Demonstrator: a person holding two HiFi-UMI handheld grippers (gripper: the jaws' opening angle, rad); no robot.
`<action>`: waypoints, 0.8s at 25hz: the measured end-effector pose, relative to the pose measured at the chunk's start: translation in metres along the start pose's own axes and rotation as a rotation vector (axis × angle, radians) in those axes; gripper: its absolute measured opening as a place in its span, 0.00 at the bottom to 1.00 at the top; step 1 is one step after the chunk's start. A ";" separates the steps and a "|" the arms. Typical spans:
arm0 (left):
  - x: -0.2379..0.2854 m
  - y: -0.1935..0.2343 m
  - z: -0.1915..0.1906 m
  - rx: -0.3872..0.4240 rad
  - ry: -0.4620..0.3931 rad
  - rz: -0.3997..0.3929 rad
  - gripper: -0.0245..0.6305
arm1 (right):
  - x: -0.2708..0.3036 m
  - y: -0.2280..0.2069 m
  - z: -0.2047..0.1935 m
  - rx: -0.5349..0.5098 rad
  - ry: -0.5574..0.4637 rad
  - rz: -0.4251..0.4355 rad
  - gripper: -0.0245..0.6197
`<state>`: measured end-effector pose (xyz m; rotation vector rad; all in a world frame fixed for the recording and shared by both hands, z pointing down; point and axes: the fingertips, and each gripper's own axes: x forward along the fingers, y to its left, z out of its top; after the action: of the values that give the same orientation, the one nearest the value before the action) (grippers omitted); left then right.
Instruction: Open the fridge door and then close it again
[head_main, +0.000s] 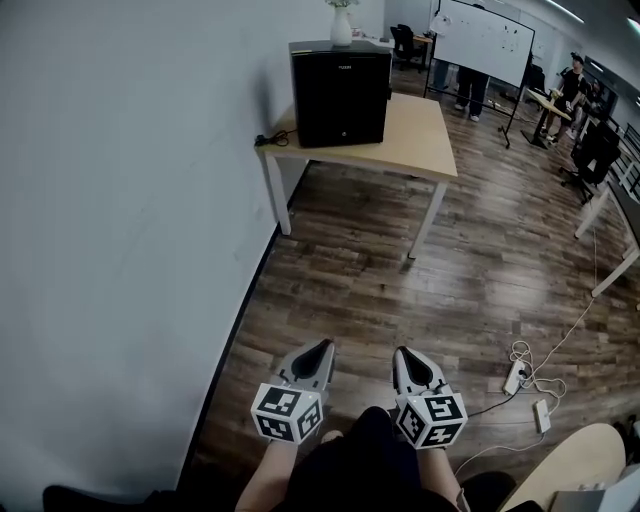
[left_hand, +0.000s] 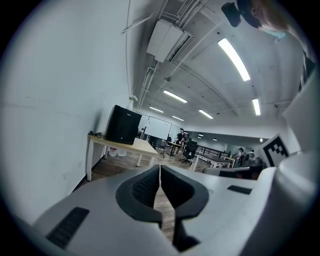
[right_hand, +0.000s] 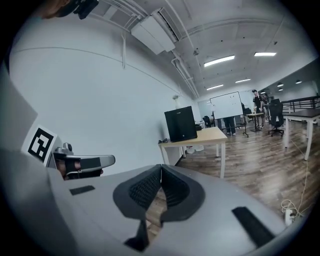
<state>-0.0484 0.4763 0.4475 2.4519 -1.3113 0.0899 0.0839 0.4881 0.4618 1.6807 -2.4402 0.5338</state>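
Head view: anything done yet?
– Seemingly not: the fridge (head_main: 340, 92) stands door-shut on the surface (head_main: 425, 130), well apart from the person; opening and closing both remain
– Left gripper view?
– The left hand-held gripper (left_hand: 159, 169) is closed, empty
– Right gripper view?
– The right hand-held gripper (right_hand: 161, 171) likewise; only the head view shows the cables (head_main: 525, 378)

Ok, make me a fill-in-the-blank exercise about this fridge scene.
The small black box-shaped fridge stands on a light wooden ____. A white ____ stands on top of it. Its door is ____. The left gripper and right gripper are both ____, holding nothing.
Missing: table; vase; closed; shut.
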 end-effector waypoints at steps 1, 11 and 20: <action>0.000 0.001 -0.001 -0.001 0.003 -0.001 0.05 | 0.001 0.000 -0.001 0.003 0.000 -0.002 0.02; 0.045 0.035 0.012 -0.012 -0.013 0.029 0.05 | 0.062 -0.006 0.014 -0.001 0.006 0.054 0.02; 0.139 0.076 0.057 0.017 -0.042 0.059 0.05 | 0.153 -0.052 0.064 0.001 -0.005 0.113 0.02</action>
<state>-0.0376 0.3086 0.4464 2.4423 -1.4068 0.0650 0.0812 0.3143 0.4600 1.5534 -2.5499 0.5454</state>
